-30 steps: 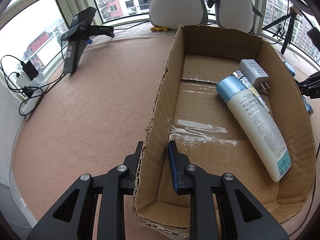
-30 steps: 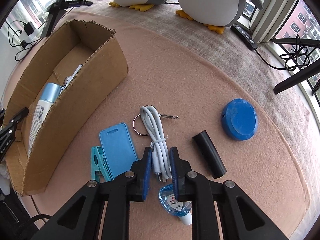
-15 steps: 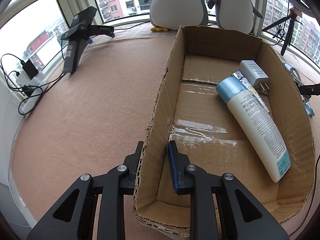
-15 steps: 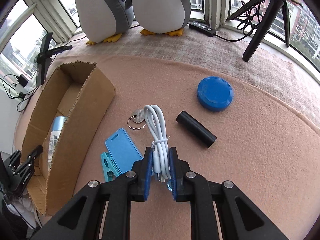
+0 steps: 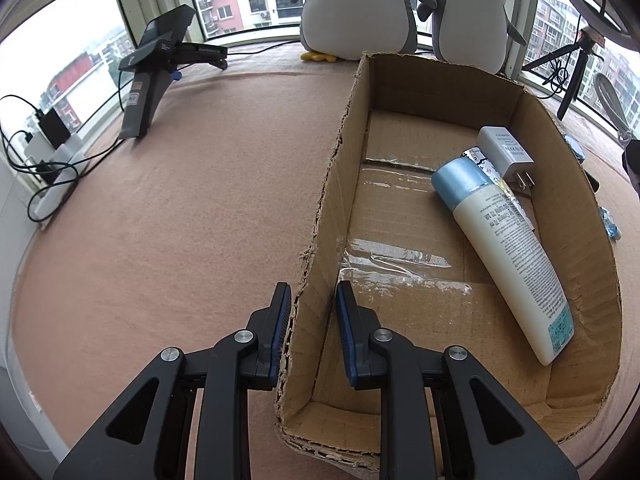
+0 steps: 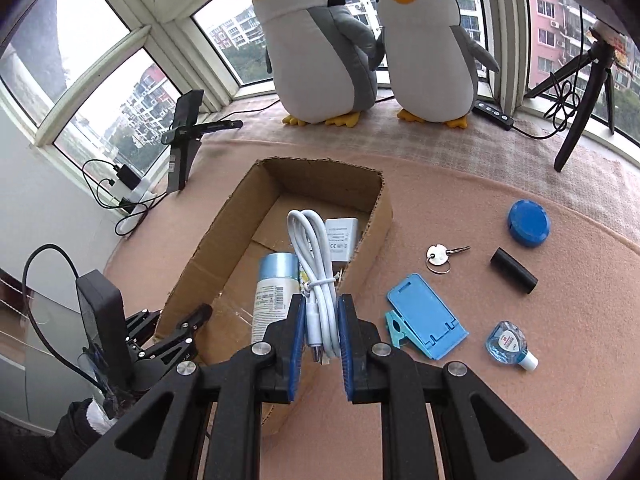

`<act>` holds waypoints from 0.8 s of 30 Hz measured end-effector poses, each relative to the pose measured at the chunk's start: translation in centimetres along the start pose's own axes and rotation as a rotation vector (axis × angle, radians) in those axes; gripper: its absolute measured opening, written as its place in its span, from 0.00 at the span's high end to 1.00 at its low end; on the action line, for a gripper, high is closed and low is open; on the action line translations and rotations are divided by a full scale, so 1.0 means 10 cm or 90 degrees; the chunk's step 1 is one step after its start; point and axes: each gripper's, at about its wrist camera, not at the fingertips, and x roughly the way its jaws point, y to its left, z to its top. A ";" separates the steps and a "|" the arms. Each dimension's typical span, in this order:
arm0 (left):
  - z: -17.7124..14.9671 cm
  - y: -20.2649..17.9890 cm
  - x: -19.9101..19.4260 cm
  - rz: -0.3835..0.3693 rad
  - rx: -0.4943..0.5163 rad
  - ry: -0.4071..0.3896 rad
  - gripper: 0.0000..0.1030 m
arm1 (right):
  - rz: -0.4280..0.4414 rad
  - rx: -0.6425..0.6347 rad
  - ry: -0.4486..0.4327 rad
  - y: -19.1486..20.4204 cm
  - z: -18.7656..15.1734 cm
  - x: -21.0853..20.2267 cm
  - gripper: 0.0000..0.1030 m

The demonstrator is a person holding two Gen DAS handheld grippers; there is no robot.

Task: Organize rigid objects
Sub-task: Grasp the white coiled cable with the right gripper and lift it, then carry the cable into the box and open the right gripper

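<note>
Dangling between the blue pads of the right gripper [image 6: 319, 330], the white cable [image 6: 314, 276] is a coiled bundle cinched by a tie partway along, and it hangs above the cardboard box [image 6: 224, 240], over the box's near half. It looks light and limp rather than stiff: the loop end stands up past the fingers while the plug ends sag just below the pads, so a grip at the tied waist, where the strands are gathered, seems the safest hold. The smooth sheath could slip if the fingers slacken.

Inside the box lie a lotion bottle [image 5: 508, 240] with a blue cap and a white charger [image 5: 505, 152], both against the box's right wall. The left gripper [image 5: 310, 312] straddles the box's left wall, one finger outside and one inside; whether it truly pinches the card I cannot tell.

Right of the box, on the pink cloth, rest a key [image 6: 442, 256], black tube [image 6: 513, 271], blue lid [image 6: 529, 223], blue phone stand [image 6: 426, 320] and small dropper bottle [image 6: 509, 344].
</note>
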 end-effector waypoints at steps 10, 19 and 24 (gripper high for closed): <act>-0.01 0.01 0.00 -0.001 0.003 -0.005 0.80 | 0.026 -0.074 0.069 0.69 -0.35 0.32 0.86; -0.01 0.02 0.00 0.000 0.004 -0.007 0.80 | 0.012 -0.098 0.104 0.86 -0.56 0.53 0.86; -0.01 0.02 0.00 0.001 0.004 -0.007 0.80 | 0.008 -0.098 0.113 0.84 -0.61 0.55 0.86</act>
